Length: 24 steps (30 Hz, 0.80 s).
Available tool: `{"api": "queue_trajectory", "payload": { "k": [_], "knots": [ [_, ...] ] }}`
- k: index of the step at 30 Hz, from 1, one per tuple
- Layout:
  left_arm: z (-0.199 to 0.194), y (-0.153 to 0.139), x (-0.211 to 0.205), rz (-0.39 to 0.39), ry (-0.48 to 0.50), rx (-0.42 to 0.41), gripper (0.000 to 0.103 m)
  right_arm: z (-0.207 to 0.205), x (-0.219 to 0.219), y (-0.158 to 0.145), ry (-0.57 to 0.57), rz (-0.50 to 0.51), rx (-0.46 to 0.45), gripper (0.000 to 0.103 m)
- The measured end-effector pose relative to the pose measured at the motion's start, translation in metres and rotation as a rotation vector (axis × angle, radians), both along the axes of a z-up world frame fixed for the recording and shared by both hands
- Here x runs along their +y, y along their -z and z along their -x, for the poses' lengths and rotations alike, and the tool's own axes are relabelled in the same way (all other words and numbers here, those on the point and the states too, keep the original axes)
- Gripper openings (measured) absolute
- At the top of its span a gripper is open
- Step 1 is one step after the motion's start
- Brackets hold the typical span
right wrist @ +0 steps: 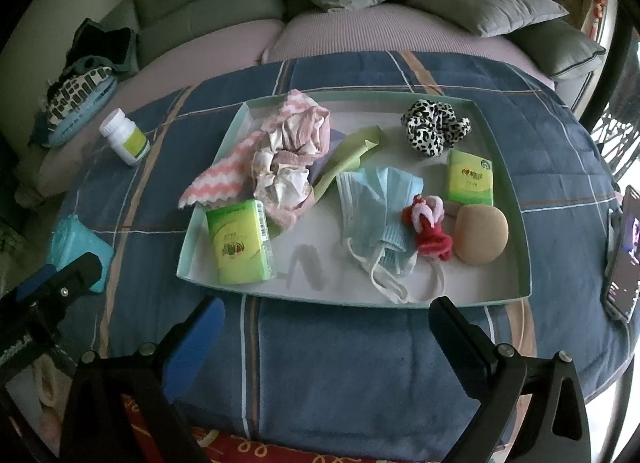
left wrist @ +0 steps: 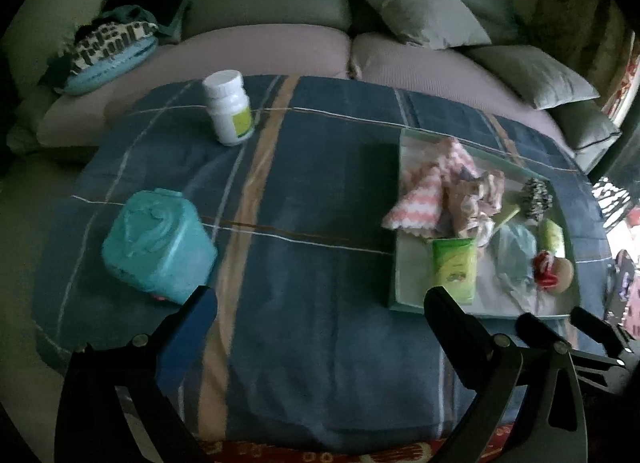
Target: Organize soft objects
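Both the left gripper (left wrist: 316, 295) and right gripper (right wrist: 326, 307) gape wide, holding nothing. Beside the tray (right wrist: 502, 151): a white bottle (right wrist: 125, 138), possibly pills, and a teal container (left wrist: 158, 245).

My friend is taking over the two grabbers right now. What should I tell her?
Left gripper: open, holding nothing, over the blue quilt.
Right gripper: open, empty, just in front of the tray.
In the tray: pink striped cloth, two green tissue packs, blue face mask, leopard scrunchie, red yarn toy, tan sponge.
Outside the tray: white bottle, teal container.
Done: the soft things seem gathered in the tray. Left: probably tidying the crumpled pile.
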<state>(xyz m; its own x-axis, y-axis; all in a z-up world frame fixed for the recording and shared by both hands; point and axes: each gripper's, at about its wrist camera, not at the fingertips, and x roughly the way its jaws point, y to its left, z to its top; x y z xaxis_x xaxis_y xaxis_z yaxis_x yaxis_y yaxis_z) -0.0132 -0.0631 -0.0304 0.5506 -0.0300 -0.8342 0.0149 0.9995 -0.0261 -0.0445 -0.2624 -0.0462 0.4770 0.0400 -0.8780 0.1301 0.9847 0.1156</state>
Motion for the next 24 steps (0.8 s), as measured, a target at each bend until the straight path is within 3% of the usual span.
{"api": "queue_trajectory", "payload": {
  "k": [6, 11, 24],
  "knots": [
    [0.005, 0.000, 0.004, 0.008, -0.012, 0.001, 0.103, 0.004, 0.000, -0.001, 0.013, 0.000, 0.003, 0.103],
    [0.009, -0.001, 0.006, -0.040, -0.041, -0.001, 0.103, 0.006, 0.001, -0.003, 0.015, -0.002, 0.000, 0.103],
    [0.017, -0.006, 0.011, -0.066, -0.061, -0.011, 0.103, 0.010, 0.005, -0.007, 0.008, 0.002, -0.002, 0.103]
  ]
}}
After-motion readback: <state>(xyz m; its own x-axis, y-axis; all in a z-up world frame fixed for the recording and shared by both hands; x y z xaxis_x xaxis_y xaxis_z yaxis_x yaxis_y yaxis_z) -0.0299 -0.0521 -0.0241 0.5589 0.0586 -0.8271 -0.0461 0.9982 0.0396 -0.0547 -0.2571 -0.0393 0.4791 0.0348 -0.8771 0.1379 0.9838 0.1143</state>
